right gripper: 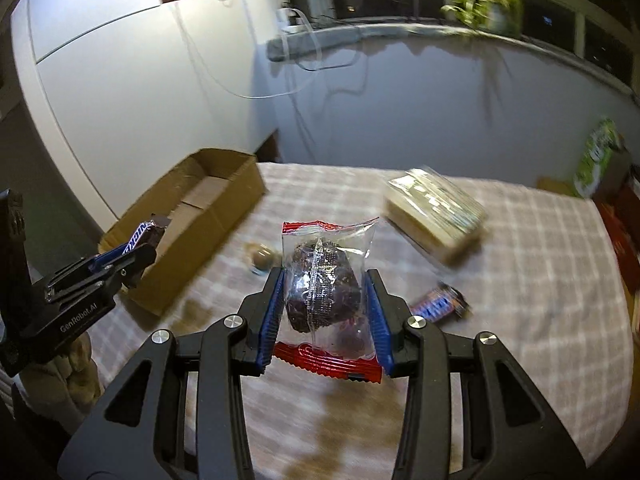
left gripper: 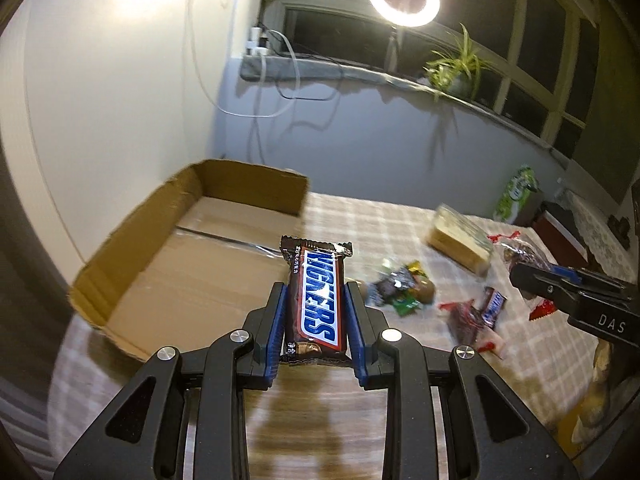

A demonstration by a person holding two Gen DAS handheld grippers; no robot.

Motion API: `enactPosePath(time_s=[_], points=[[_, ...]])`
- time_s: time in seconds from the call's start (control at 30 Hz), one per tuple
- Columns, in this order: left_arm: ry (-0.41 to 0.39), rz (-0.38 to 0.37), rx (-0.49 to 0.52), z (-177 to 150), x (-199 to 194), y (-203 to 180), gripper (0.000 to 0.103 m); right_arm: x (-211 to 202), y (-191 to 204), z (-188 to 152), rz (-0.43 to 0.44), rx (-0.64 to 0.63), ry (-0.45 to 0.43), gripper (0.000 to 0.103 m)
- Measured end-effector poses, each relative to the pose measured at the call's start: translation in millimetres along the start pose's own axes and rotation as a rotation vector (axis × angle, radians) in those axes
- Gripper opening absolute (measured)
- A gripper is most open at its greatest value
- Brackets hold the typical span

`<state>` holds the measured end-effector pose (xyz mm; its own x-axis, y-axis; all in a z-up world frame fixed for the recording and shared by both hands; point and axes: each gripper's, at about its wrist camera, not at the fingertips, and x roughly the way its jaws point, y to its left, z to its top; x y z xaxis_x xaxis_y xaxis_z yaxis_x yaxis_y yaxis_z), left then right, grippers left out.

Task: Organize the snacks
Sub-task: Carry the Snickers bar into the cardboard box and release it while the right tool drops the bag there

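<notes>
My left gripper [left gripper: 315, 292] is shut on a Snickers bar [left gripper: 317, 300], held lengthwise above the table just right of the open cardboard box [left gripper: 132, 236]. From the right wrist view the same left gripper [right gripper: 138, 254] shows at the left, its Snickers bar [right gripper: 146, 234] over the box's [right gripper: 212, 216] near corner. Between the blue pads of my right gripper [right gripper: 326, 276], which is shut, sits a clear packet with red ends and a dark pastry inside [right gripper: 324, 292], lifted off the checked tablecloth [right gripper: 520, 280]. The right gripper [left gripper: 532, 276] also enters the left wrist view from the right.
On the cloth lie a pile of small wrapped candies [left gripper: 400, 286], another red-ended packet with a small Snickers [left gripper: 476, 316], a pale plastic-wrapped block [left gripper: 460, 242] and a round candy [right gripper: 262, 258]. A second Snickers [right gripper: 438, 302] lies right of my right gripper. A green bag [left gripper: 516, 194] stands far right.
</notes>
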<state>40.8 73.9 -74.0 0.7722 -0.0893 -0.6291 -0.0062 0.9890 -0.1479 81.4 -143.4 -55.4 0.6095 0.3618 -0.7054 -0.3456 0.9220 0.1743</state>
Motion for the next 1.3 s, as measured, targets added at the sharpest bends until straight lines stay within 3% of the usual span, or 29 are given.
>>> enactPosePath(time_s=[0.5, 0.83, 1.3], points=[[-0.029, 0.094, -0.050, 11, -1, 54, 0.027, 65, 89, 53, 0.127, -0.135, 0.015, 0.041], [-0.009, 0.118, -0.084, 11, 10, 78, 0.027, 113, 138, 70, 0.177, -0.204, 0.059, 0.041], [0.012, 0.117, -0.092, 11, 18, 84, 0.027, 151, 160, 73, 0.193, -0.233, 0.110, 0.042]])
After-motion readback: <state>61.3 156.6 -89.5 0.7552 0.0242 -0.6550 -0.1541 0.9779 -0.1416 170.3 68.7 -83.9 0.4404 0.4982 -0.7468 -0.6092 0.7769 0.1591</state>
